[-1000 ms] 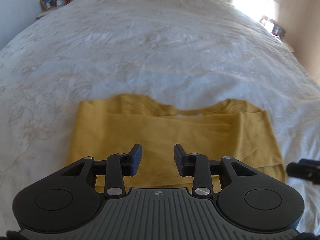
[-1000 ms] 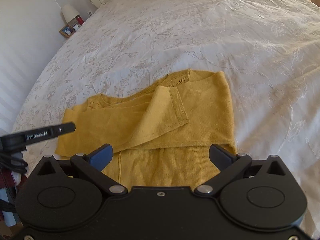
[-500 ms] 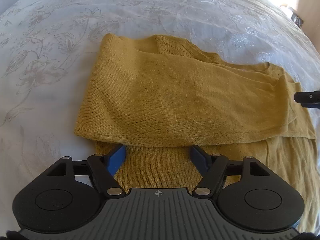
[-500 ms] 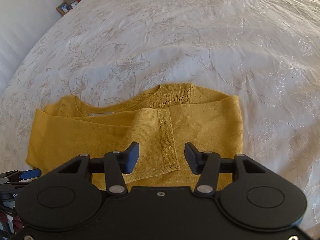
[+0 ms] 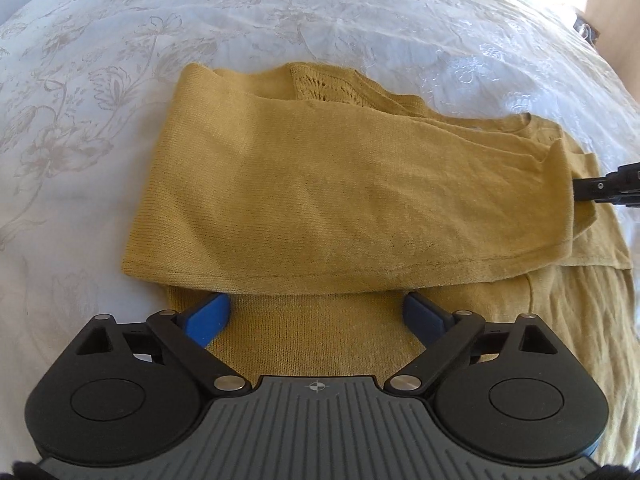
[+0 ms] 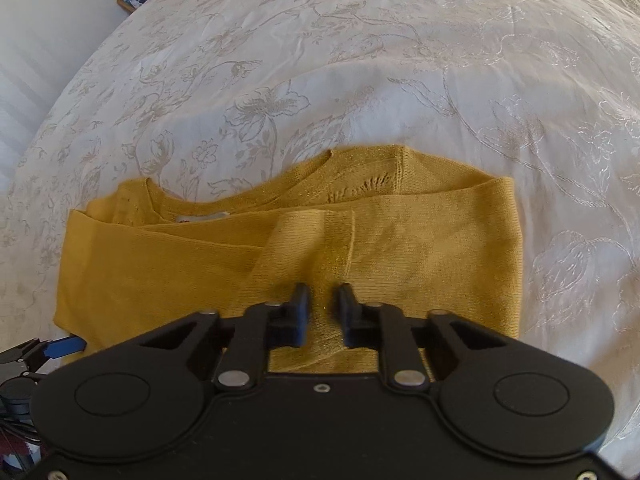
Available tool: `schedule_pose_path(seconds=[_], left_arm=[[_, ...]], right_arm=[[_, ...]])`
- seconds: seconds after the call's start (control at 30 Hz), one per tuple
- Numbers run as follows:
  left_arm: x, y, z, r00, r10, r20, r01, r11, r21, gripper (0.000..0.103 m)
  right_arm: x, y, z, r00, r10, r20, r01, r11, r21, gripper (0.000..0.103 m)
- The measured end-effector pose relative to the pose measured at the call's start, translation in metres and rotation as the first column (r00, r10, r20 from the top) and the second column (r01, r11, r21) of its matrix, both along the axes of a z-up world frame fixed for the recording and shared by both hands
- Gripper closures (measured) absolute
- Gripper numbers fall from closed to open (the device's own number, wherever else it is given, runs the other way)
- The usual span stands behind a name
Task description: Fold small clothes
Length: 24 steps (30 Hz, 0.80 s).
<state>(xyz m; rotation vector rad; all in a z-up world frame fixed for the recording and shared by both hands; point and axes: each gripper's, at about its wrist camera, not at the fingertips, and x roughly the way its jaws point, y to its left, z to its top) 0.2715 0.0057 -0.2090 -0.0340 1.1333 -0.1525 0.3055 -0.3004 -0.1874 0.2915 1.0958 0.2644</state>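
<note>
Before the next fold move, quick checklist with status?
1. Right gripper closed on the sleeve cuff: ok, fingers nearly together with cloth between them.
2. Left gripper free: ok, open, at the sweater's near edge, gripping nothing.
3. Sleeves folded across the body: ok, both lie over it.
4. Sweater fully on the bed cover: ok, cover shows around it in both views.
5. Lower layers flat under the fold: cannot tell, hidden.
6. Hem ready for lifting: cannot tell, partly behind the left gripper.
</note>
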Motion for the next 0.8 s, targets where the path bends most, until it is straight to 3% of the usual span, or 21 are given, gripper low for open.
schedule_pose_path(seconds=[0.1, 0.2, 0.33, 0.43, 0.67, 0.8], left_arm=[[-0.003, 0.001, 0.008, 1.000, 0.002, 0.013, -0.002, 1.000, -0.012, 0.009], [-0.009, 0.004, 0.026, 0.998, 0.016, 0.059, -0.014, 0.999, -0.037, 0.009], [-0.015, 0.004, 0.043, 0.994, 0.013, 0.105, -0.009, 0.999, -0.043, 0.009], [-0.014, 0.001, 0.051, 0.992, -0.006, 0.123, 0.011, 0.999, -0.036, 0.008], [0.012, -0.003, 0.055, 0.986, -0.025, 0.165, 0.022, 1.000, 0.022, 0.008], [0.037, -0.001, 0.039, 0.987, -0.023, 0.157, 0.007, 0.994, 0.105, 0.008]], right_arm=[[-0.015, -0.002, 0.037, 0.994, 0.000, 0.107, -0.002, 1.000, 0.025, 0.089], [-0.030, -0.017, 0.065, 0.983, -0.046, 0.178, 0.048, 0.999, -0.007, 0.089], [-0.027, -0.042, 0.036, 0.990, -0.107, 0.091, 0.118, 0.986, -0.120, 0.089], [-0.022, -0.053, 0.013, 0.991, -0.128, 0.032, 0.131, 0.982, -0.135, 0.089], [-0.025, -0.044, 0.005, 0.996, -0.086, 0.036, 0.090, 0.985, -0.147, 0.082], [-0.024, -0.045, -0.001, 0.997, -0.078, 0.022, 0.081, 0.981, -0.175, 0.080]])
